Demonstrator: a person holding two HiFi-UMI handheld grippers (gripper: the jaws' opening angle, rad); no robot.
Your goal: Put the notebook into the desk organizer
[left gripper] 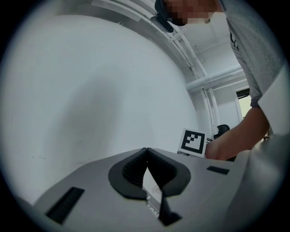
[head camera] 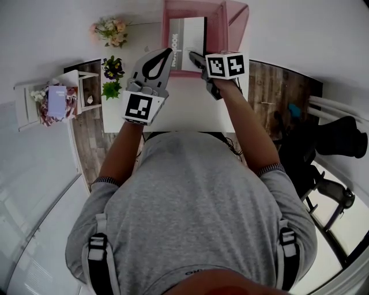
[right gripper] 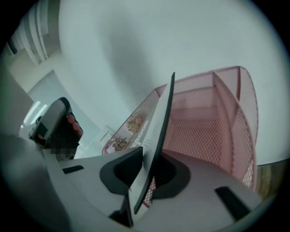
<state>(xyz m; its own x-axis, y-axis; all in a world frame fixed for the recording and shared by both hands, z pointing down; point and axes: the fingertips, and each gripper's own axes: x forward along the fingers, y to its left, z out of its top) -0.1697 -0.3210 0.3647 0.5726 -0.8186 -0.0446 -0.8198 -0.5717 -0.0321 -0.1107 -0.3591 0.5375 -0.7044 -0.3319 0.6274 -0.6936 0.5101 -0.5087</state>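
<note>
Notebook (head camera: 187,43): upright in the pink desk organizer (head camera: 233,17), far end of the table.
Room: open white table (head camera: 184,106) on the near side.
Left gripper (head camera: 168,53): pinching notebook's left edge.
Right gripper (head camera: 195,57): jaws opening, notebook between them.
Right gripper view only: mesh wall right of the cover.

Desk organizer (right gripper: 213,113): pink metal mesh, matt, fine holes. Notebook (right gripper: 158,118): smooth grey card cover, low sheen. Tabletop (head camera: 190,109) smooth matt white; floor (head camera: 277,80) dark wood-grain planks; shirt (head camera: 190,213) grey knit cloth.

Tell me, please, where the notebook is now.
Head view, top centre: the notebook sits in the pink mesh desk organizer, its edge between the opening jaws of the right gripper.
</note>
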